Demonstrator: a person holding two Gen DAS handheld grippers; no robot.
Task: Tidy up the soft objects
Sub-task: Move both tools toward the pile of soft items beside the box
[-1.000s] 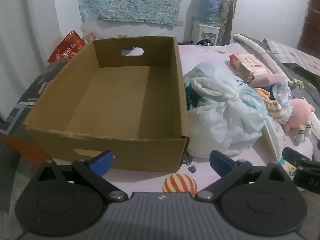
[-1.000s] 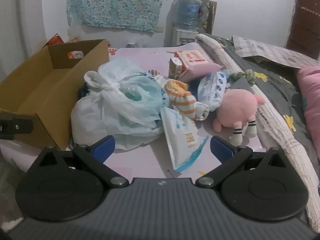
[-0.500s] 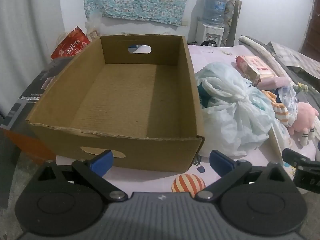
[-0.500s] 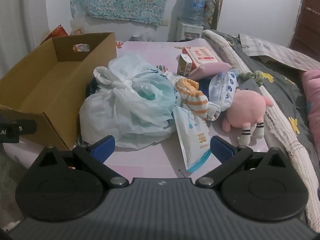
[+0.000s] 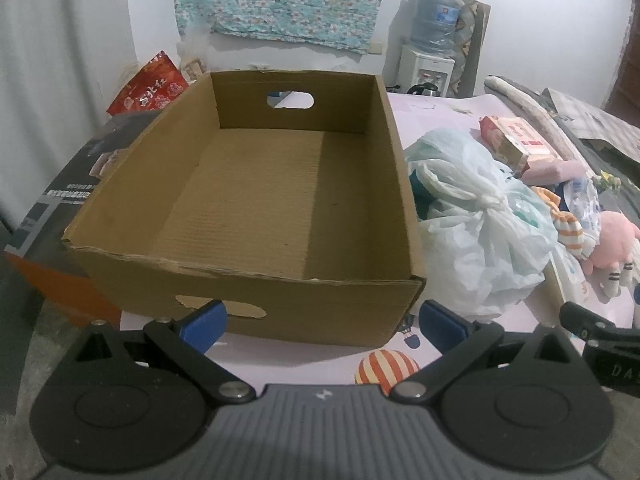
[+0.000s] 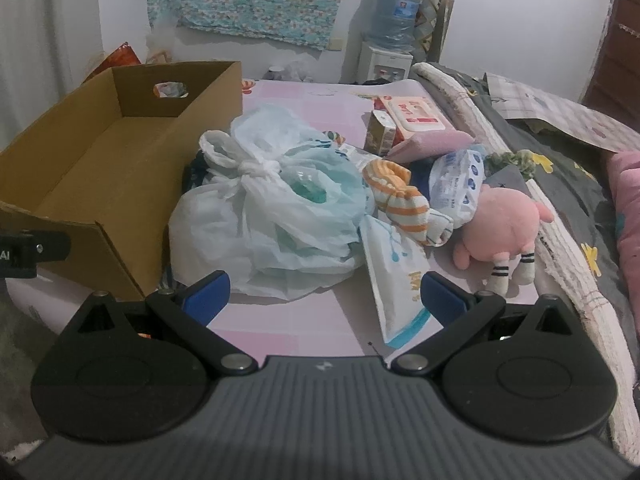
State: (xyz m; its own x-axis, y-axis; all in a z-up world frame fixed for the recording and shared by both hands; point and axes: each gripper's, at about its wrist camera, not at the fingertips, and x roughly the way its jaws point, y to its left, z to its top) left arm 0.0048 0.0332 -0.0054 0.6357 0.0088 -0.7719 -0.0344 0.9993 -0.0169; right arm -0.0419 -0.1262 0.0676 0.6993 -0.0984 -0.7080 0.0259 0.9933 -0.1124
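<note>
You're holding the left tool [image 5: 322, 322] with its fingers spread apart and gripping nothing, facing the near wall of the cardboard box [image 5: 256, 196], which is sitting empty on the bed [image 5: 436, 120]. The right tool [image 6: 325, 295] is spread apart too, also holding nothing, and pointing at the pile of soft things just right of the box.

The relation that matters: the tied plastic bag [image 6: 272, 216] is lying straight ahead of the right tool and nearest to it, pressed up against the box's right wall, so that hand is the closer one (the left would be reaching across the box corner). The tissue pack [image 6: 400, 280] is running lengthwise away from the right tool's right finger; the striped sock [image 6: 404, 200] and the pink plush toy [image 6: 500, 224] are lying farther right and beyond it.

The left view is showing the bare box floor; the right view shows only part of that floor, but the whole pile, which the left view is cutting off at its edge.
</note>
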